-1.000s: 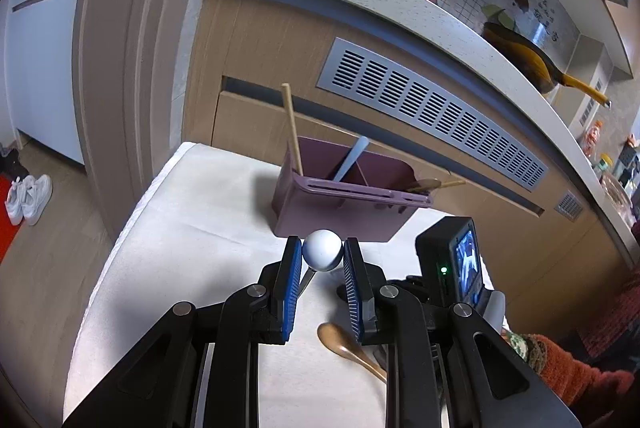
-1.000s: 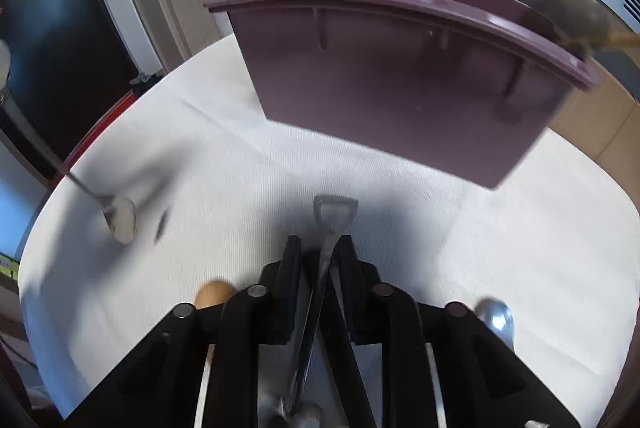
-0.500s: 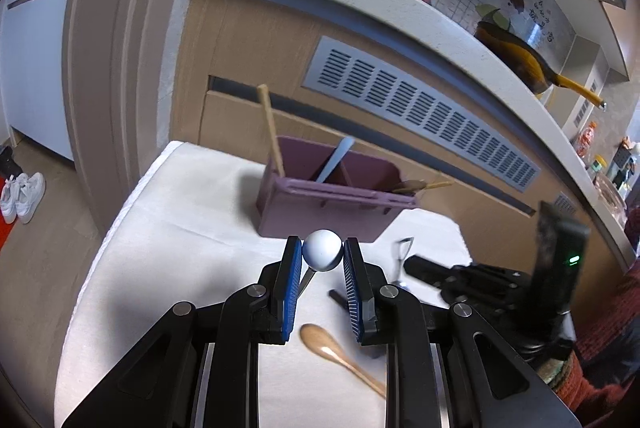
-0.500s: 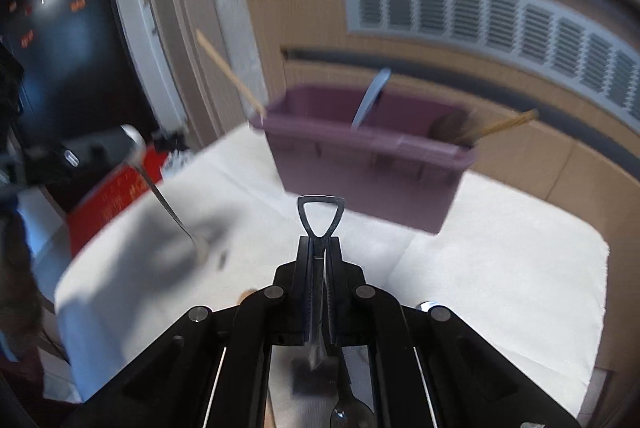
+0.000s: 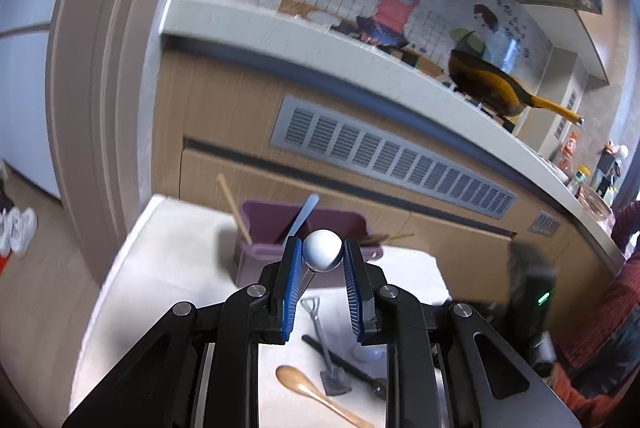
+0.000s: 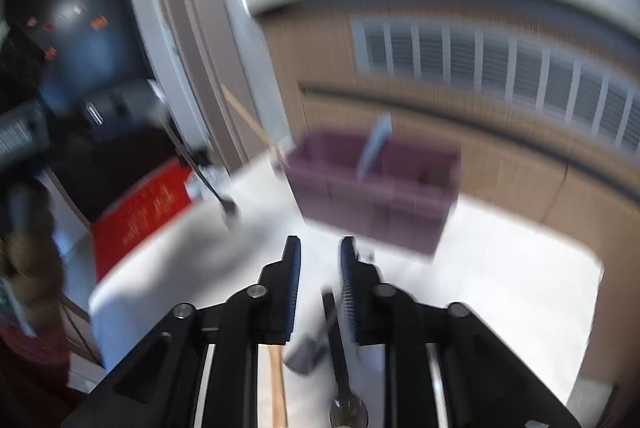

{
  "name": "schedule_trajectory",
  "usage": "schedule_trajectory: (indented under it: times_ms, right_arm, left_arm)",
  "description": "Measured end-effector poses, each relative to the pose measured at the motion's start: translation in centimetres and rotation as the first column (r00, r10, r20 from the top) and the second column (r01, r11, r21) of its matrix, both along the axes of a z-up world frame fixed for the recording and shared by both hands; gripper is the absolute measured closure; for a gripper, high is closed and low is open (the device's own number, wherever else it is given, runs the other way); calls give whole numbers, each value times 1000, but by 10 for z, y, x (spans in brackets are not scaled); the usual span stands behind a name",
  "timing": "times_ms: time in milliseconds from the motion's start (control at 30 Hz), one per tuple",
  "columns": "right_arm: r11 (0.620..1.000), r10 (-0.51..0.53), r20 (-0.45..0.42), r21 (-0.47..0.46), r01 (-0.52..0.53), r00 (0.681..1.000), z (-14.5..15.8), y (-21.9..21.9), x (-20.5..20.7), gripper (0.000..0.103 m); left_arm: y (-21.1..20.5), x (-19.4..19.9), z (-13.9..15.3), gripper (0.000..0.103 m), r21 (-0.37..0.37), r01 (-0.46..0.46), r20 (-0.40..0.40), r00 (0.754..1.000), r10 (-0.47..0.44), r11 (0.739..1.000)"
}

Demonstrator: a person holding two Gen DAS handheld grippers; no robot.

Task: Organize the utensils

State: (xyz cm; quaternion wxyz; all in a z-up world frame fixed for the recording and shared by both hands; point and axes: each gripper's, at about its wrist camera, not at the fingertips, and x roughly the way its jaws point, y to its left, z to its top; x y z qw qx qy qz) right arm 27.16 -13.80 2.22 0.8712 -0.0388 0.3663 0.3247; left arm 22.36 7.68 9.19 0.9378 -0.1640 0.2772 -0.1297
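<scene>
Carrying a ball-ended utensil [image 5: 322,255] toward the purple caddy [image 5: 260,252], clamped in the left gripper [image 5: 320,260].

The caddy sits at twelve o'clock on the white table [image 5: 160,268]; next comes lifting over its rim and letting go. The right gripper [image 6: 318,260], blurred, looks empty with jaws just parted; its small metal shovel [image 5: 326,348], gripped a second ago, now lies at six o'clock beside the wooden spoon [image 5: 316,394].

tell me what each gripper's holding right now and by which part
The left gripper clamps a metal utensil by its white ball end. The right gripper holds nothing; its jaws have just been opening, with nothing between them.
</scene>
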Motion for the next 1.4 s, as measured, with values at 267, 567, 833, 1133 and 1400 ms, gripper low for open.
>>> schedule_trajectory:
  times_ms: [267,567,833,1133,1400]
  right_arm:
    - [996,-34,-173,-81,20,984,-75,14,-2,82]
    - [970,-184,-217,-198,142,959,-102,50,63,83]
    - [962,-144,-57,-242,127,988,-96,59,54,100]
    - [991,-124,89,-37,127,988,-22,9,1,102]
    - [982,-165,268,134,133,949,83,-11,-3,103]
  left_arm:
    - [8,1,-37,81,3,0,-76,997,0,1000]
    - [26,4,-53,81,-14,-15,-107,994,14,1000]
    - [32,9,-61,81,-28,-17,-120,993,13,999]
    - [17,6,-45,81,-28,-12,-94,996,9,1000]
    - [-1,11,33,81,-14,40,62,997,-39,999]
